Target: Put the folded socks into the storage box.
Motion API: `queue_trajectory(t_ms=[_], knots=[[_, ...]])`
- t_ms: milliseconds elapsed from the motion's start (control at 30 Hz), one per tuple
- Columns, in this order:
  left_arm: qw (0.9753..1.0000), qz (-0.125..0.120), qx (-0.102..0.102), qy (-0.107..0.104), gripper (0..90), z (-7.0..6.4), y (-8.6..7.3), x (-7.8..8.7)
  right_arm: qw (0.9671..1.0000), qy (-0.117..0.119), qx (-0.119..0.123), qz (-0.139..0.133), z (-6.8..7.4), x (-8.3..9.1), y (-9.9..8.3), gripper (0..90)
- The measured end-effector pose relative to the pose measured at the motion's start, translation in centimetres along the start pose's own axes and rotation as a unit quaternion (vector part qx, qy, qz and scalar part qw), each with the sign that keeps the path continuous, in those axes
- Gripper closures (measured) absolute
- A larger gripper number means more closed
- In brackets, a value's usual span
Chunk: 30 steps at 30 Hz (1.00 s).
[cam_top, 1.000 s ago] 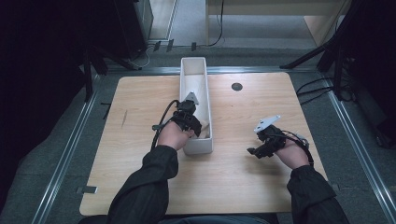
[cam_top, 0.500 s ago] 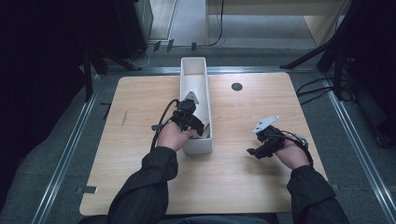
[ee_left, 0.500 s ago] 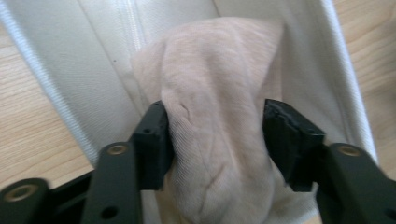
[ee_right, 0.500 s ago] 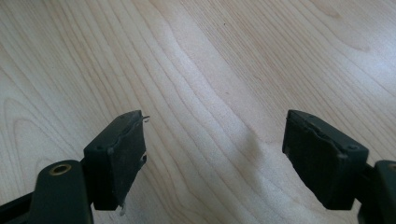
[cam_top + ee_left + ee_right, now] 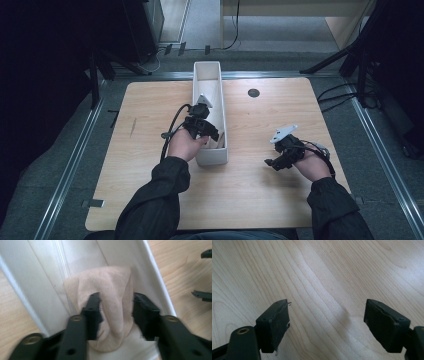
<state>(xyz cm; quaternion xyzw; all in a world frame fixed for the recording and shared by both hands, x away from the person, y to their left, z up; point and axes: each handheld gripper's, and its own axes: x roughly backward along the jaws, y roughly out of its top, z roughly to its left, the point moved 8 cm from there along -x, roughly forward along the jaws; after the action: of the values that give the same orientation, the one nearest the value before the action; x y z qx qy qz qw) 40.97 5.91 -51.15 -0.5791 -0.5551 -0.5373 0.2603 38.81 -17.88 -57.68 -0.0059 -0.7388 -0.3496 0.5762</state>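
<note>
Inside the white bin, your left gripper now straddles the beige sock, jaws unclenched; right gripper idles released.

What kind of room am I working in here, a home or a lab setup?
Most likely a lab or recording workspace, not a home. The light wooden table sits inside a metal rail frame on grey carpet, with black cables and stand legs at the back, and bears little besides a long white plastic bin.
</note>
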Motion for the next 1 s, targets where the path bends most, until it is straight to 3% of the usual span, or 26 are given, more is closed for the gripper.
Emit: queue_trajectory(t_ms=[233,333,667,733,833,1000], knots=[[0.9999,0.003,0.009,-0.01,69.1,-0.3,0.6,-1.3,0.9998,0.006,0.015,0.008,0.3,-0.1,-0.1,21.7],[0.9998,0.004,0.019,-0.006,70.4,-0.1,0.9,-1.9,0.9998,0.007,0.016,0.006,0.4,-0.1,0.0,21.8],[0.9985,-0.003,0.049,-0.023,69.7,-0.2,1.8,-2.8,0.9997,0.01,0.019,0.013,0.5,-0.2,-0.2,22.0],[0.9987,0.001,0.047,-0.021,69.7,-0.1,1.8,-3.1,0.9997,0.01,0.019,0.013,0.5,-0.2,-0.2,21.9],[0.999,0.005,0.045,-0.003,68.5,0.2,1.8,-3.8,0.9997,0.011,0.018,0.014,0.6,-0.3,-0.2,21.7],[0.9989,0.009,0.046,0.002,68.4,0.2,1.8,-4.4,0.9995,0.011,0.025,0.016,0.6,-0.4,-0.3,21.0]])
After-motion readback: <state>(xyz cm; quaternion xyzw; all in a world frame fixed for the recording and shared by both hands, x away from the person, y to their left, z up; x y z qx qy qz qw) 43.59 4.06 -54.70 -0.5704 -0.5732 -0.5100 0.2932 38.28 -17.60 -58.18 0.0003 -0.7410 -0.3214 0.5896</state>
